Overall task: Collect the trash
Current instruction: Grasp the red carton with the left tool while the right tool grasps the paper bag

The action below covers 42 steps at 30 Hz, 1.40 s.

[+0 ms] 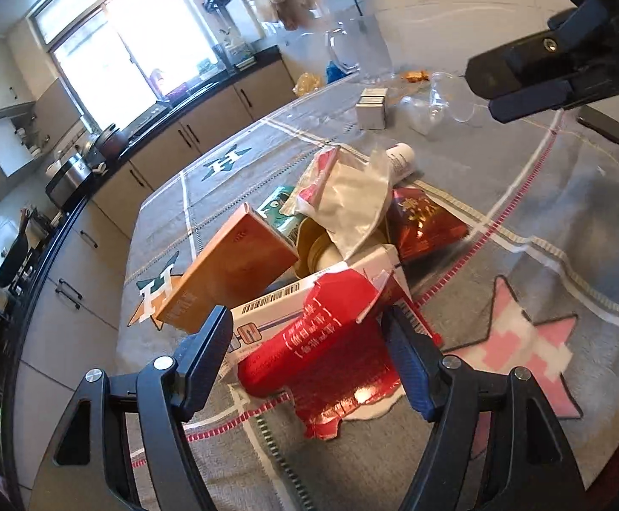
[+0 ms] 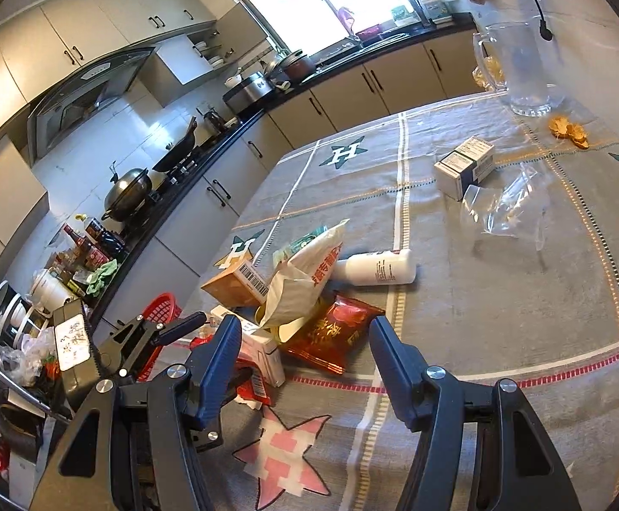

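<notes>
1 white bottle (image 2: 375,269), 2 grippers (image 1: 309,343)

A heap of trash lay on the grey tablecloth (image 2: 458,298). Nearest the pink star on the cloth lay a torn red carton (image 1: 309,340), flattened and tilted. Just behind it an orange box (image 1: 228,272) leaned on edge against the heap. A crumpled white bag (image 1: 347,200) topped the pile, over a round tin (image 1: 313,251). A red snack packet (image 2: 330,336) lay flat beside them. A white bottle (image 2: 377,268) lay on its side just beyond. Well apart from the heap sat a small white box (image 2: 462,166) and crumpled clear plastic (image 2: 505,208).
</notes>
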Available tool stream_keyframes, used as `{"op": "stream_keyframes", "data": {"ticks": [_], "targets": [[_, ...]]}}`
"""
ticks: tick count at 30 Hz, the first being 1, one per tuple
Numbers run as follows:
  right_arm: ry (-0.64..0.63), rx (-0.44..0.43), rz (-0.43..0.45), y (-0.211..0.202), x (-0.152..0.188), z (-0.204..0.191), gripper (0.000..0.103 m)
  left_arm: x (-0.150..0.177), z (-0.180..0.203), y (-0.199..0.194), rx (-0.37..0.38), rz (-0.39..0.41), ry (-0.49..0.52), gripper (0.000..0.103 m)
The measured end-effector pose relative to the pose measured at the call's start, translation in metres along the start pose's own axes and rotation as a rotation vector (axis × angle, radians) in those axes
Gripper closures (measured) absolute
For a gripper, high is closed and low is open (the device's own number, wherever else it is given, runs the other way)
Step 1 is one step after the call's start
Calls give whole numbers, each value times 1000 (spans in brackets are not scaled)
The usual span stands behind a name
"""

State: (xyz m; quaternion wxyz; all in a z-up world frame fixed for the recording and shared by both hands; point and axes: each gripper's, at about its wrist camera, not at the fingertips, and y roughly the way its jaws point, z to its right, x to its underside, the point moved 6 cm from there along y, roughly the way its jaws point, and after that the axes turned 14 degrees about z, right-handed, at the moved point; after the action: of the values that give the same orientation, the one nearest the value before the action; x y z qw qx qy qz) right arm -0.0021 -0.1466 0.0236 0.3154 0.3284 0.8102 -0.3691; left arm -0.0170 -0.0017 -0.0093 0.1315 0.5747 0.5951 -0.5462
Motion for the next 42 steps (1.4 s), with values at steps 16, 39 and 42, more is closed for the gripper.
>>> {"op": "stream_keyframes", "data": {"ticks": [16, 39, 42], "targets": [[60, 36, -105, 85, -12, -12, 36, 16, -17, -35, -17, 49, -343, 84], [10, 65, -86, 98, -2, -18, 57, 34, -28, -26, 29, 8, -504, 88], [-3, 40, -47, 78, -6, -26, 57, 28, -29, -35, 38, 33, -531, 88]]}}
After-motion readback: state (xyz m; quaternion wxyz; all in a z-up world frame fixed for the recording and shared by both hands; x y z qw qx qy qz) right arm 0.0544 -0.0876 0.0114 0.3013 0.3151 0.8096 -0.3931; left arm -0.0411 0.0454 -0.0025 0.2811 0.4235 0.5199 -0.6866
